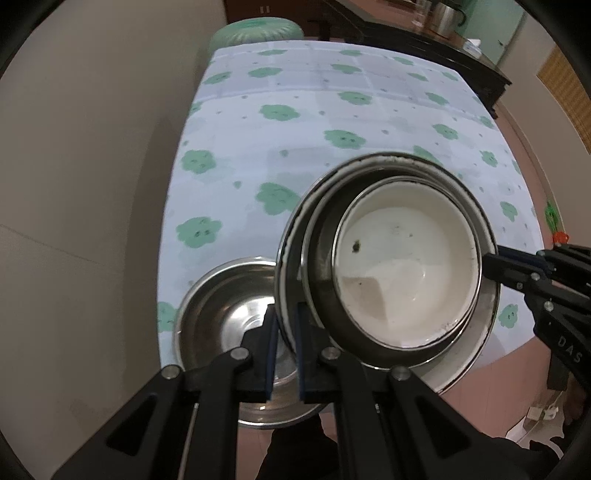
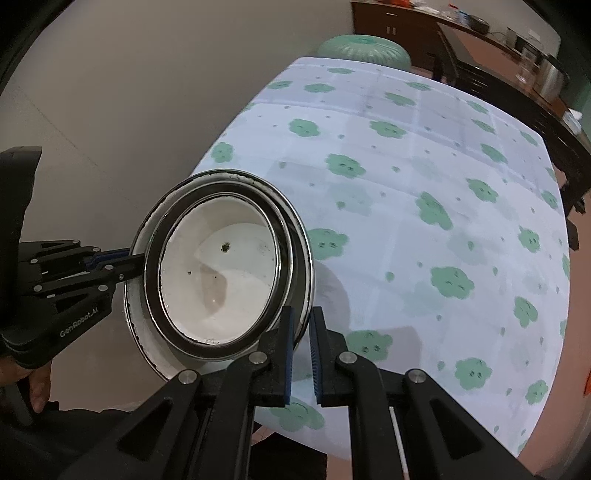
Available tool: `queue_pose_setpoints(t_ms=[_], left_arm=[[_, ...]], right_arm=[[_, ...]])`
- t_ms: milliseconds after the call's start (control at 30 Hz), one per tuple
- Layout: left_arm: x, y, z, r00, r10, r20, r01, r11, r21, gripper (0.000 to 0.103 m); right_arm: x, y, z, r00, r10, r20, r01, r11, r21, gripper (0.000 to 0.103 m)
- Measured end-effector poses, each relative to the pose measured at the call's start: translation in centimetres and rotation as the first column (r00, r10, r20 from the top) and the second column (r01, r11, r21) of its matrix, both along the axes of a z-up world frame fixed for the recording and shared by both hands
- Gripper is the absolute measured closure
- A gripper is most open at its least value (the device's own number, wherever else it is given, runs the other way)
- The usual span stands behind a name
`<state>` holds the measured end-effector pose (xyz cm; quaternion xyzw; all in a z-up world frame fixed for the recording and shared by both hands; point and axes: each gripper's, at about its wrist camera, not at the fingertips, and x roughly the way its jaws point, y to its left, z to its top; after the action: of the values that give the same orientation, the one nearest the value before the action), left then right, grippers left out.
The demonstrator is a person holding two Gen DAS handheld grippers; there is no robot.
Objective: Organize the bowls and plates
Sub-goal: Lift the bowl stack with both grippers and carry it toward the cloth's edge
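Stack of plates and bowls (image 1: 391, 266), white bowl (image 1: 406, 273) on top, held tilted above table (image 1: 295, 122). Left gripper (image 1: 286, 325) and right gripper (image 2: 301, 332) jaws clenched on opposite rims. Steel bowl (image 1: 229, 299) rests on table below.

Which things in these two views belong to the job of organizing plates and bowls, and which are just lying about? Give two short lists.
Part of the job:
- nested stack of dishes, white bowl innermost
- steel bowl on the table
- left tongs and right tongs, each clamped on the stack's rim

Lying about:
- flowered tablecloth
- green stool
- dark side furniture
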<state>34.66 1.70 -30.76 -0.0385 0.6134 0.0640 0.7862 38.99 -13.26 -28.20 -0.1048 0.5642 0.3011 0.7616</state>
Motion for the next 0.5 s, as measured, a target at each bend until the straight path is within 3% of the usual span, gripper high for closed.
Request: queue_pose_setpoints(t_ms=[500], left_arm=[[-3.3, 5.9, -0.4, 0.993, 0.116, -0.019, -0.116, 0.993, 0.015, 0.100]], right_arm=[[-1.6, 6.7, -0.3, 0.993, 0.120, -0.011, -0.120, 0.993, 0.005, 0.093]])
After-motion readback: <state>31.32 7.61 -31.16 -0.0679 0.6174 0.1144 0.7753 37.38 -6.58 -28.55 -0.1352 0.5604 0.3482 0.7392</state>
